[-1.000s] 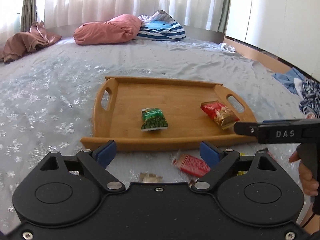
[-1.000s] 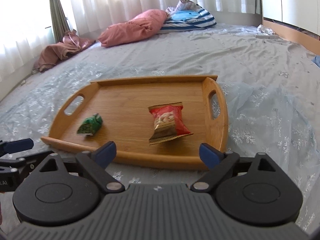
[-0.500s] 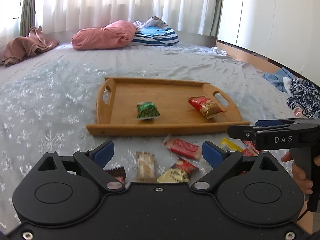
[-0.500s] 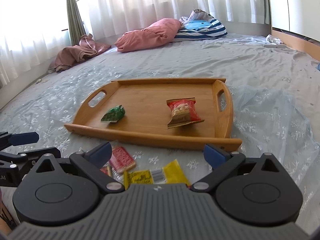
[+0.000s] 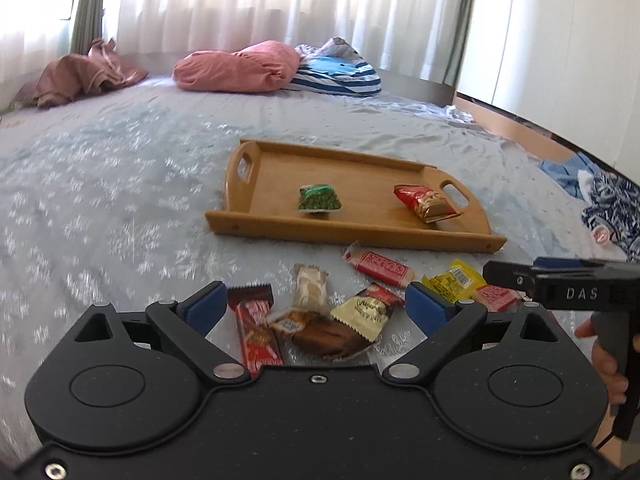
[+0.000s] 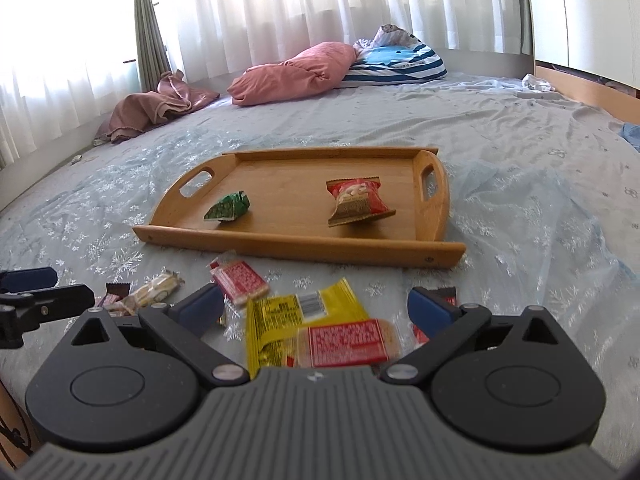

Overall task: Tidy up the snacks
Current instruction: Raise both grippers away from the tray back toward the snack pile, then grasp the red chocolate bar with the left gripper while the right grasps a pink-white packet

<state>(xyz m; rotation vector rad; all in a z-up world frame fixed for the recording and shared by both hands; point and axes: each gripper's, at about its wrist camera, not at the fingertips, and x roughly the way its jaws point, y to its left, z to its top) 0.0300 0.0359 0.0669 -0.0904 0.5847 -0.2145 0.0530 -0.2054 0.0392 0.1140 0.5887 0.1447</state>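
While both tools hover low over the bed point(image 5: 120, 184), the wooden tray point(image 5: 280, 184) sits mid-frame in both views, a green snack packet point(image 5: 319, 199) lying left of its centre and a red peanut packet point(image 5: 425, 208) toward its right handle, well apart from each other. Left tool point(image 5: 316, 306) at bottom centre of its view: jaws spread wide, released, nothing pinched; loose snacks lie on the sheet between and beyond the blue pads point(image 5: 204, 305) — a dark red bar point(image 5: 256, 330), a brown pastry pack point(image 5: 320, 332), a gold round-label packet point(image 5: 366, 312), a pale wrapped biscuit point(image 5: 310, 282). Further toward the tray, a red cracker pack point(image 5: 380, 266); at right, a yellow packet point(image 5: 456, 282) near the other tool's black arm. Right tool point(image 6: 316, 306) at bottom centre of its own view: also spread wide and released, gripping nothing; the yellow packet point(image 6: 304, 316) and a second red cracker pack point(image 6: 348, 342) lie overlapping between its pads, slightly blurred, so contact probably none. Fingers of a hand point(image 5: 604, 364) wrap the right tool's handle at the left view's lower right edge. Pink pillow point(image 6: 296, 72) and striped cushion point(image 6: 396, 62) lie at the far end of the bed, upper centre.
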